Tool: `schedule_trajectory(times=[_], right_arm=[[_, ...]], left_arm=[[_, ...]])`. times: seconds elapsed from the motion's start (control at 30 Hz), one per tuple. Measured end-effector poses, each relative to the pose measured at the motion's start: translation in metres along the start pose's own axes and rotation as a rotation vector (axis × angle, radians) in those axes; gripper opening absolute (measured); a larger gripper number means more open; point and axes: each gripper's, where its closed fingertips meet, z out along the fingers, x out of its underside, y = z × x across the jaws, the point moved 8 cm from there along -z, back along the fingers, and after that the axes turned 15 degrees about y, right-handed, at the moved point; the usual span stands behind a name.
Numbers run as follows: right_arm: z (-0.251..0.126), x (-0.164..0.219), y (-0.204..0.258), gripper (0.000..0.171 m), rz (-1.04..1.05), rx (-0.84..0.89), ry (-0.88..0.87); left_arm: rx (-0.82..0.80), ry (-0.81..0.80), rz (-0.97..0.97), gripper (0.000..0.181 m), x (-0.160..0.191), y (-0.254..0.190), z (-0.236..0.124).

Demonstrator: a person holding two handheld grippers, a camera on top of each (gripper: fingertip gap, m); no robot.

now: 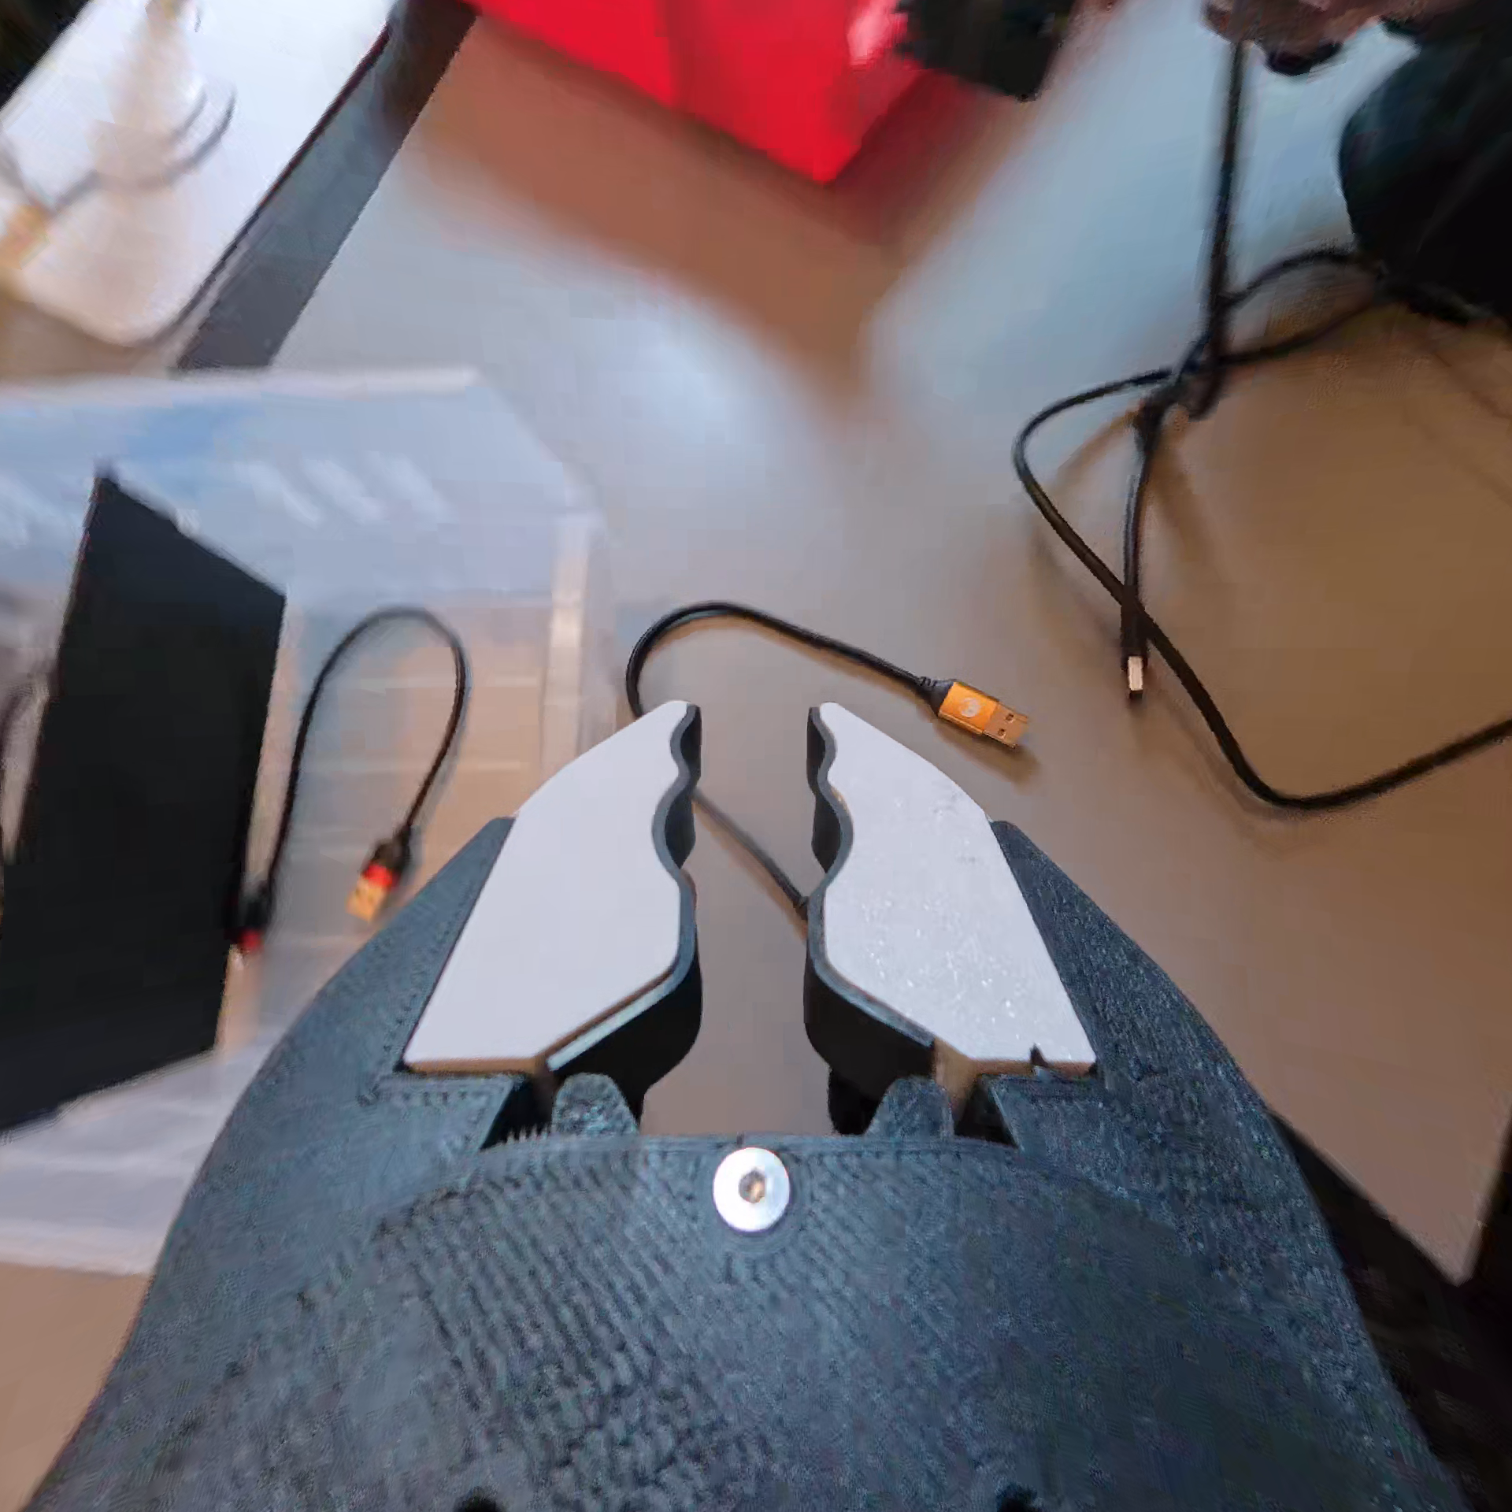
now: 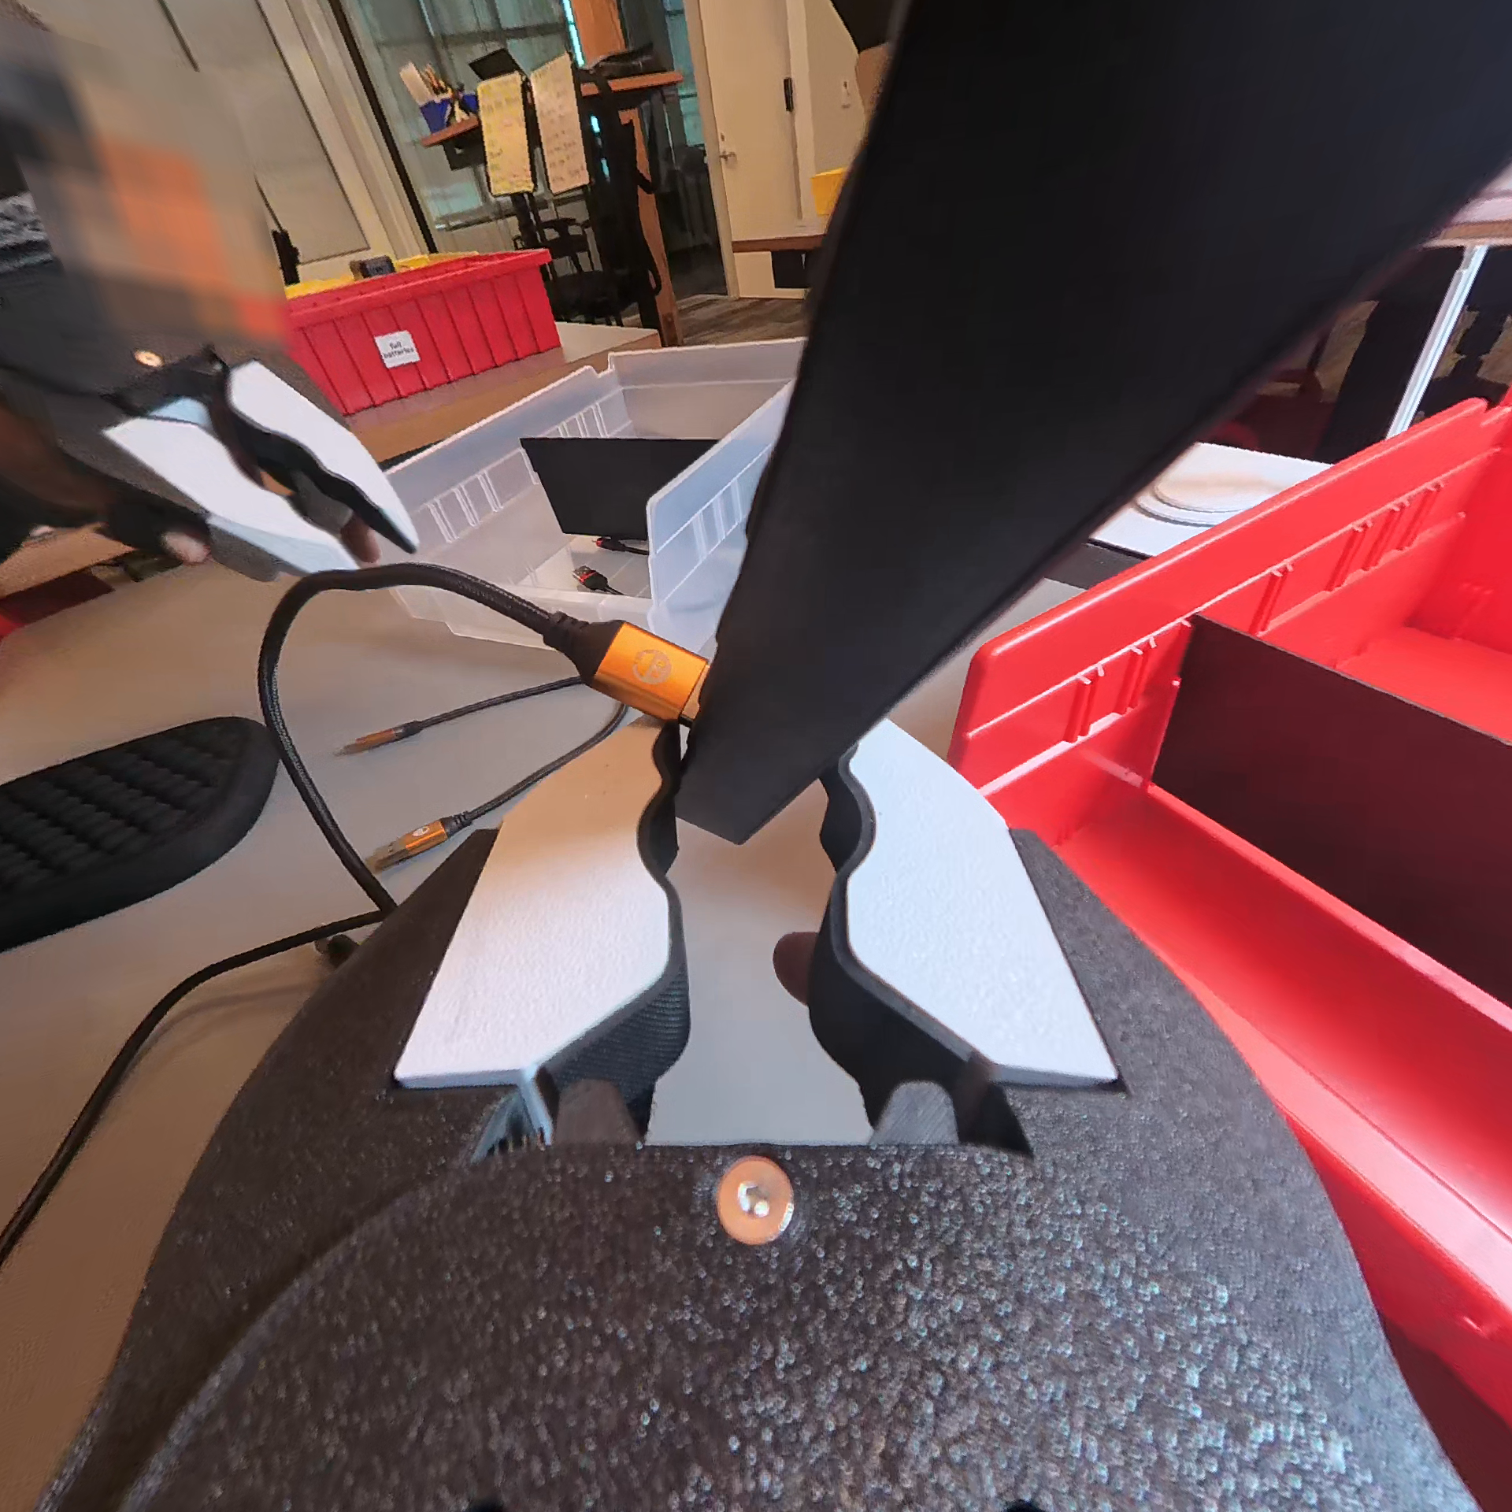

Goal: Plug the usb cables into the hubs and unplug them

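Observation:
My right gripper [image 2: 757,777] is shut on the lower end of a long black hub [image 2: 1023,368] that rises to the upper right. An orange USB plug [image 2: 650,671] with a black braided cable sits in the hub's left side. My left gripper [image 1: 753,720] is open and empty above the table; it also shows in the right wrist view [image 2: 372,548] at upper left, above that cable. A loose orange USB plug [image 1: 982,720] lies on the table just right of the left fingertips, and its cable passes under the gripper. A black USB plug [image 1: 1136,675] lies farther right.
A clear plastic bin [image 1: 368,491] at left holds a black divider [image 1: 139,777] and a red-and-black USB cable [image 1: 376,884]. A red bin [image 2: 1227,818] stands close on the right. Two more orange-tipped cables [image 2: 409,843] and a black mesh pad [image 2: 123,810] lie on the grey table [image 1: 654,368].

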Motion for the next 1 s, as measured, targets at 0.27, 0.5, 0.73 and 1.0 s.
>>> schedule_trajectory(times=[0.27,0.5,0.73,1.0], right_arm=[[-0.002,0.002,-0.005,0.033,-0.028,0.005,-0.007],[0.000,0.008,-0.015,0.033,-0.008,0.012,0.014],[-0.001,0.010,-0.020,0.033,0.011,0.005,0.019],[-0.004,0.005,-0.011,0.033,-0.030,-0.025,0.005]], left_arm=[[0.246,0.105,0.620,0.033,-0.014,-0.051,0.058],[0.221,0.353,0.969,0.041,-0.021,-0.049,0.080],[0.320,0.396,1.123,0.036,-0.027,-0.055,0.100],[0.479,0.170,0.554,0.024,-0.030,-0.039,0.106]])
